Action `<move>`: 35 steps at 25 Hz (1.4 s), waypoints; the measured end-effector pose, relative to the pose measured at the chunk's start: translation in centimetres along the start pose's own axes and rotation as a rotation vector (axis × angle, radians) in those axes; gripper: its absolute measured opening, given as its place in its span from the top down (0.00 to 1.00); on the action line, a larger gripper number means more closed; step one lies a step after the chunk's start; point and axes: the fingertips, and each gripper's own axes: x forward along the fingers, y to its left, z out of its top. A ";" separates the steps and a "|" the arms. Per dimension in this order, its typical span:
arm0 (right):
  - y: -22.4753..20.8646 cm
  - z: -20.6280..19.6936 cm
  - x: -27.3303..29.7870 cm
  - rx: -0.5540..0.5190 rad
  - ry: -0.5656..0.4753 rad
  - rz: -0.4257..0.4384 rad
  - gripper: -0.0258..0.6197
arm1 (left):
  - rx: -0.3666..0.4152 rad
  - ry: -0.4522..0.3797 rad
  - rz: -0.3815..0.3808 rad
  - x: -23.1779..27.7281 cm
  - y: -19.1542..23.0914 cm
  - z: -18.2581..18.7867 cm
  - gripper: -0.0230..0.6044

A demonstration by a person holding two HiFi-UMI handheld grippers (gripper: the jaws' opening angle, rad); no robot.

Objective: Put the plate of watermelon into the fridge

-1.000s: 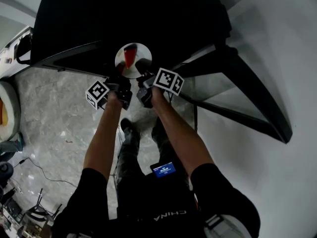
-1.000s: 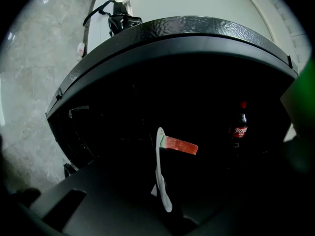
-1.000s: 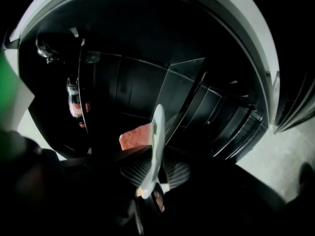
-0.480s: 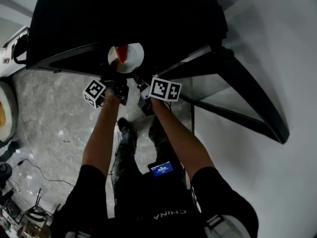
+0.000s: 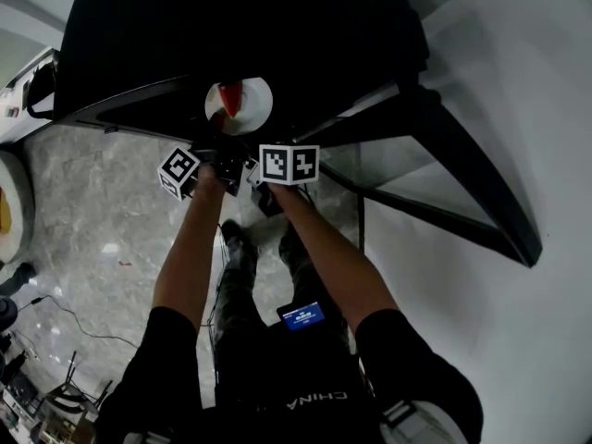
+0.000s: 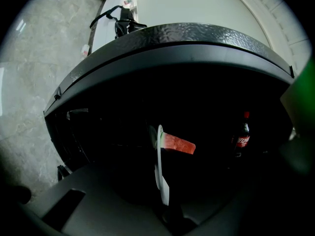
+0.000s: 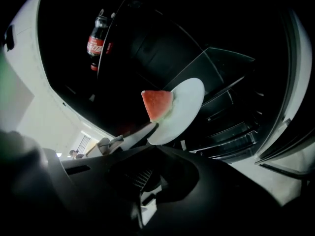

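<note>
The left claw (image 6: 170,214) is clamped on the near rim of the white plate (image 6: 158,167). In its own view the plate is seen edge-on, rising straight up from between the jaws. A red wedge of watermelon (image 6: 178,144) with a thin green rind lies on the plate and sticks out to the right of the plate's edge.

The right claw (image 7: 147,177) grips nothing. Its jaws stand a little apart with only a light gap between them. From there the plate (image 7: 181,109) shows its face, above the jaws and clear of them, with the watermelon (image 7: 156,104) on its left half.

From the head view, the left claw (image 5: 222,154) reaches the plate (image 5: 254,104) at its near edge. The right claw (image 5: 253,169) sits just beside the left one, drawn a little nearer to the person, with its marker cube (image 5: 289,163) facing up. The watermelon (image 5: 229,95) lies left of the plate's middle.

The plate is held at the mouth of the dark fridge (image 5: 231,26), over its black interior. I cannot tell whether it touches a shelf. Deeper inside stands a cola bottle (image 6: 242,134) with a red cap and a red label, well apart from the plate on its right. The right gripper view shows the same cola bottle (image 7: 97,39) at the upper left.

The fridge's door (image 5: 444,188) hangs open on the person's right. Grey marbled floor (image 5: 92,239) lies below, to the left.
</note>
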 end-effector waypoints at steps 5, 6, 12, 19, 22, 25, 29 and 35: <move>-0.7 0.2 0.0 0.022 -0.025 -0.031 0.94 | 0.010 0.039 -0.020 0.2 -0.3 -0.3 0.92; -0.9 0.4 0.0 0.028 -0.037 -0.038 0.94 | 0.016 0.053 -0.014 0.2 -0.1 -0.3 0.92; -2.1 2.0 -0.2 0.063 -0.114 -0.102 0.94 | 0.117 0.182 0.001 0.2 -1.0 -0.6 0.92; -3.0 4.1 -0.1 0.082 -0.151 -0.140 0.94 | 0.217 0.251 0.079 -0.2 -1.2 -1.6 0.91; -3.2 4.4 -0.2 0.088 -0.155 -0.142 0.94 | 0.248 0.280 0.096 -0.3 -1.2 -1.9 0.90; -3.1 5.0 -0.6 0.109 -0.182 -0.128 0.94 | 0.250 0.319 0.119 0.3 -1.2 -2.3 0.89; -1.4 4.4 -0.1 0.061 -0.126 -0.066 0.94 | 0.204 0.366 0.124 1.2 -1.3 -3.0 0.89; -0.5 2.7 1.5 0.027 -0.019 -0.005 0.94 | 0.143 0.372 0.125 1.8 -1.0 -3.6 0.89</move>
